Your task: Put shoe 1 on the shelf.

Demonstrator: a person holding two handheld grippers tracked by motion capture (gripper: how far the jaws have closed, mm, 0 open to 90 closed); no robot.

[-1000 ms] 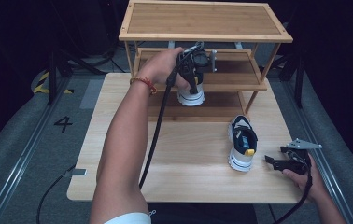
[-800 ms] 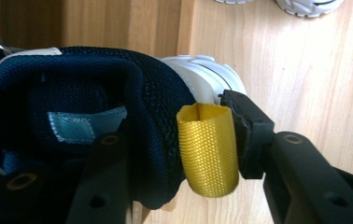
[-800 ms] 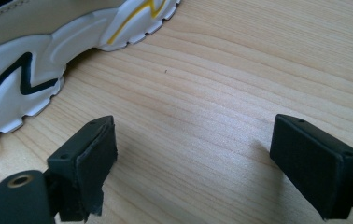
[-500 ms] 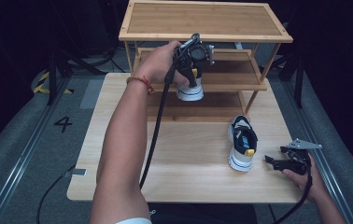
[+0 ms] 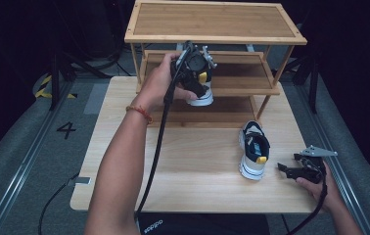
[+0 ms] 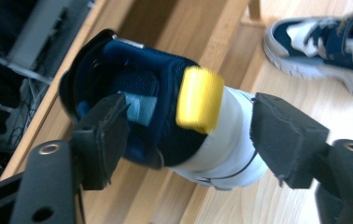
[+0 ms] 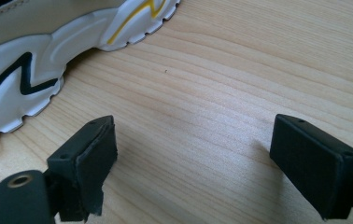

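A navy and white sneaker with a yellow heel tab stands on the middle shelf of a bamboo rack. My left gripper is right over its heel. In the left gripper view the sneaker's heel lies between the jaws. They have just been opening and now stand wide, the right one clear of the sole. Its mate lies on the table, also visible in the left gripper view and the right gripper view. My right gripper rests open beside it, nothing between its jaws.
The rack has a top shelf and a low shelf under the middle one, with slanted legs at the right. The wooden table ends near my right hand. A black cable trails from the left gripper down the forearm.
The left gripper's jaws have opened off the sneaker's heel and the hand has shifted slightly over the shelf. The sneaker stays on the middle shelf. The right hand has not moved.
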